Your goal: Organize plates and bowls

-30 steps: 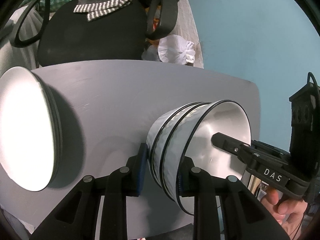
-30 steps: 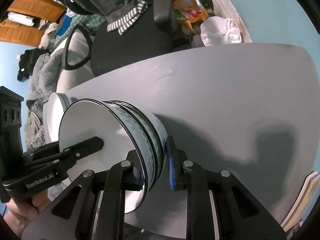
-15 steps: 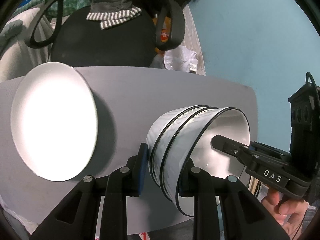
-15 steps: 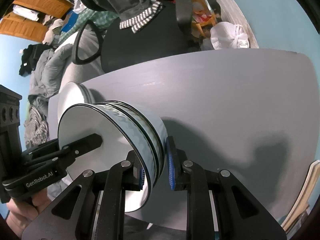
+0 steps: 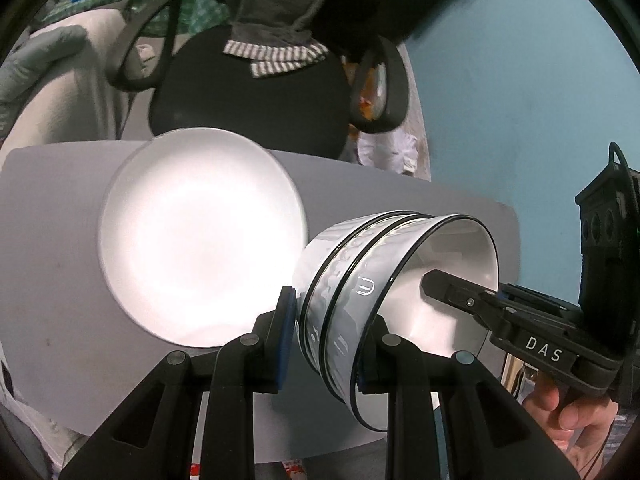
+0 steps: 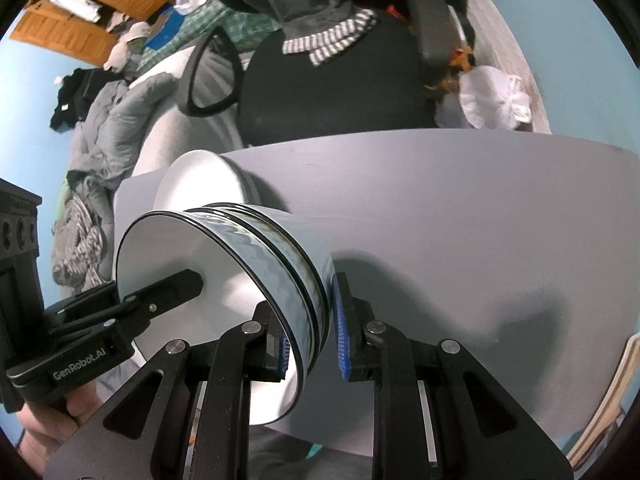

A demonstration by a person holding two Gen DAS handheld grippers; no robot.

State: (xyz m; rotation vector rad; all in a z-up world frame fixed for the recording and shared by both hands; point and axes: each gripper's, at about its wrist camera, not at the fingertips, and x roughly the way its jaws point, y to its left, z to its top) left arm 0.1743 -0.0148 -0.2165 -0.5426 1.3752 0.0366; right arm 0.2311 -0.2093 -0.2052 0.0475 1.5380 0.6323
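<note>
A nested stack of bowls [image 5: 360, 280], pale blue outside, white inside with black rims, is held in the air on its side over the grey table [image 5: 52, 240]. My left gripper [image 5: 324, 344] is shut on one side of its wall. My right gripper [image 6: 312, 340] is shut on the opposite side of the bowl stack [image 6: 280, 248]. Each gripper has one finger inside the top bowl. A stack of white plates [image 5: 200, 236] lies on the table to the left, just beyond the bowls; it also shows in the right wrist view [image 6: 200, 184].
A black office chair [image 5: 256, 92] with clothes draped on it stands behind the table's far edge. A white plastic bag [image 6: 496, 96] lies on the floor at the blue wall. Bare grey tabletop [image 6: 480, 220] lies to the right of the bowls.
Both grippers have carried the bowl stack leftward toward the plates. The plates now sit near the middle of the left wrist view, right beside the bowls.
</note>
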